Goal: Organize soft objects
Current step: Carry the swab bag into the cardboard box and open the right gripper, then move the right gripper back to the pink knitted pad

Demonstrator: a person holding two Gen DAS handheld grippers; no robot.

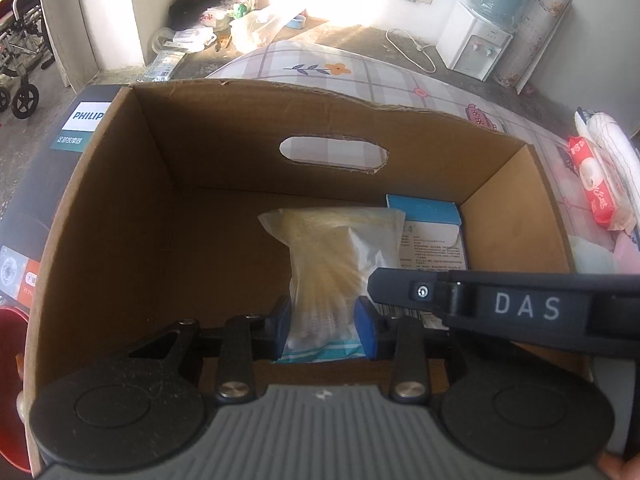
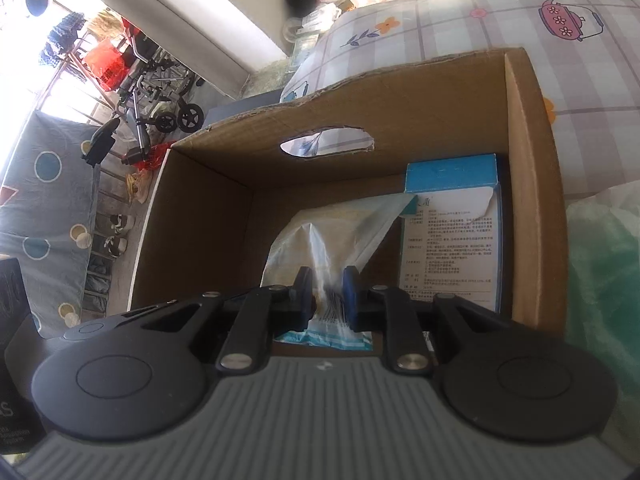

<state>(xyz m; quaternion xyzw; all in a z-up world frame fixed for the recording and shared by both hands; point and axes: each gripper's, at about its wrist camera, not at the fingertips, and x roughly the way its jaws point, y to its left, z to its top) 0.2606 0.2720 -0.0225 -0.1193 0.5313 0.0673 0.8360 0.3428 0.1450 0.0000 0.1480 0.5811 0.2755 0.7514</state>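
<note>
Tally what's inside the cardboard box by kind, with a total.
Plastic bags: 1, the clear bag both grippers hold.
Cartons: 1, the blue-and-white carton by the right wall.
Total: 2 in the box.

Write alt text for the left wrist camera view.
The left tool grips a plastic bag of cotton swabs inside an open cardboard box, beside a blue carton. The right tool's black body crosses the lower right; a red wipes pack lies outside.
</note>
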